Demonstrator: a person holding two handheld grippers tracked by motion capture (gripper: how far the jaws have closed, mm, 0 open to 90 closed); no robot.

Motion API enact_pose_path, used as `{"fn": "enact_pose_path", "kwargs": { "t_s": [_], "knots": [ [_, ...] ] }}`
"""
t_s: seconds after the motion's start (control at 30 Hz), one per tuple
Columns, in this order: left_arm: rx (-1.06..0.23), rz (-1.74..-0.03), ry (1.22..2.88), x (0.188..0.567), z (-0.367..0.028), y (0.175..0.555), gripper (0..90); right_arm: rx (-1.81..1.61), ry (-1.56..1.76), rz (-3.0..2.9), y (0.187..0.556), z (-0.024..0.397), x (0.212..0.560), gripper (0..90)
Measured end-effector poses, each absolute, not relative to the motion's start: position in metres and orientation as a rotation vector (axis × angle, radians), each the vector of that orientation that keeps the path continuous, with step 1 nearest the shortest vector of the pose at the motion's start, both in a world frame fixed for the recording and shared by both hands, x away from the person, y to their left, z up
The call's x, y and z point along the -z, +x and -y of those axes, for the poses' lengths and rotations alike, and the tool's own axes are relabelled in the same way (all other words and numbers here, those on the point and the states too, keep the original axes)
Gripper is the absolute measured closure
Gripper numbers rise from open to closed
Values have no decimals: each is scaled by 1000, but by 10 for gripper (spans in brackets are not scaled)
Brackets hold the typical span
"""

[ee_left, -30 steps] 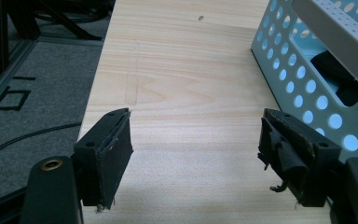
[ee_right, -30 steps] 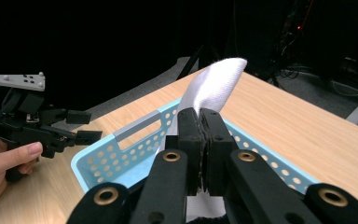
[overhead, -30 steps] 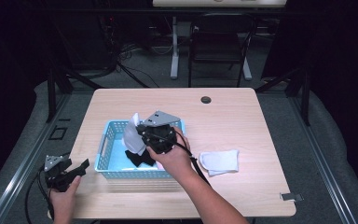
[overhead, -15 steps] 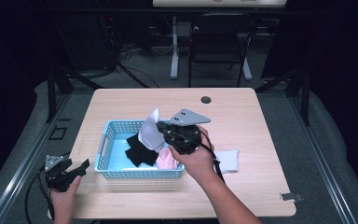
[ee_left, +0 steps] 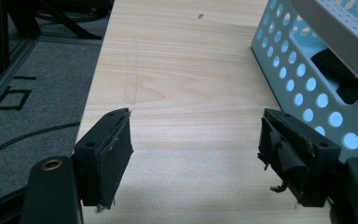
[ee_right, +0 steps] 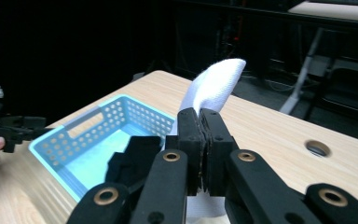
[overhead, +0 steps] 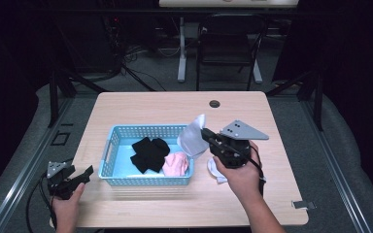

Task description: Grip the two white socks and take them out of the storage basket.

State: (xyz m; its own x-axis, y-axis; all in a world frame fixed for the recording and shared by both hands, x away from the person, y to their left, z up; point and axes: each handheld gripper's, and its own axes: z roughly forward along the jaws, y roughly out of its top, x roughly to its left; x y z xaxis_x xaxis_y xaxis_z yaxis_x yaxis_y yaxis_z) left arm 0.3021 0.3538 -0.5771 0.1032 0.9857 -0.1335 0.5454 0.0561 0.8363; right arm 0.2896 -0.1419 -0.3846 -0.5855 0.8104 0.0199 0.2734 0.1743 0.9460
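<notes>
- Overhead, in the high view, the right gripper (overhead: 205, 133) sits right of centre, its jaws pinched on a white sock (overhead: 193, 137) that hangs over the right end of the basket (overhead: 108, 153).
- The basket is light blue and lies at centre left on the table (overhead: 150, 104); inside it are a black sock (overhead: 148, 153) in the middle and a pink sock (overhead: 176, 164) at its lower right.
- A white cloth (overhead: 215, 170) lies on the table just right of the basket, partly under the right hand (overhead: 240, 177).
- The left gripper (overhead: 85, 172) is at lower left, at the table's edge, well apart from the basket's contents; its jaws stand spread with nothing between them.
- A dark hole (overhead: 214, 104) shows in the table near its upper edge.

- Next, in the left gripper view, the two jaws rise at lower left and lower right, wide apart over bare table (ee_left: 182, 93).
- The basket (ee_left: 303, 79) fills the upper right corner, with the black sock (ee_left: 335, 65) seen through its wall.

- Last, in the right gripper view, the jaws meet at centre, pressed together on the white sock (ee_right: 214, 86), which stands up above them.
- The basket (ee_right: 98, 128) is at left centre, the black sock (ee_right: 133, 156) inside it.
- The left gripper (ee_right: 9, 128) is at far left, and the hole (ee_right: 317, 148) at right.
</notes>
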Motion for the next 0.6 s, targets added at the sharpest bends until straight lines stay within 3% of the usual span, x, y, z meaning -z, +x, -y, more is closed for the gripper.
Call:
{"fn": "enact_pose_path", "kwargs": {
  "t_s": [0.6],
  "knots": [
    [-704,-1545,1593,577,-354,302,255,-1264,1143,-1968,280,169,437,883]
  ]
}}
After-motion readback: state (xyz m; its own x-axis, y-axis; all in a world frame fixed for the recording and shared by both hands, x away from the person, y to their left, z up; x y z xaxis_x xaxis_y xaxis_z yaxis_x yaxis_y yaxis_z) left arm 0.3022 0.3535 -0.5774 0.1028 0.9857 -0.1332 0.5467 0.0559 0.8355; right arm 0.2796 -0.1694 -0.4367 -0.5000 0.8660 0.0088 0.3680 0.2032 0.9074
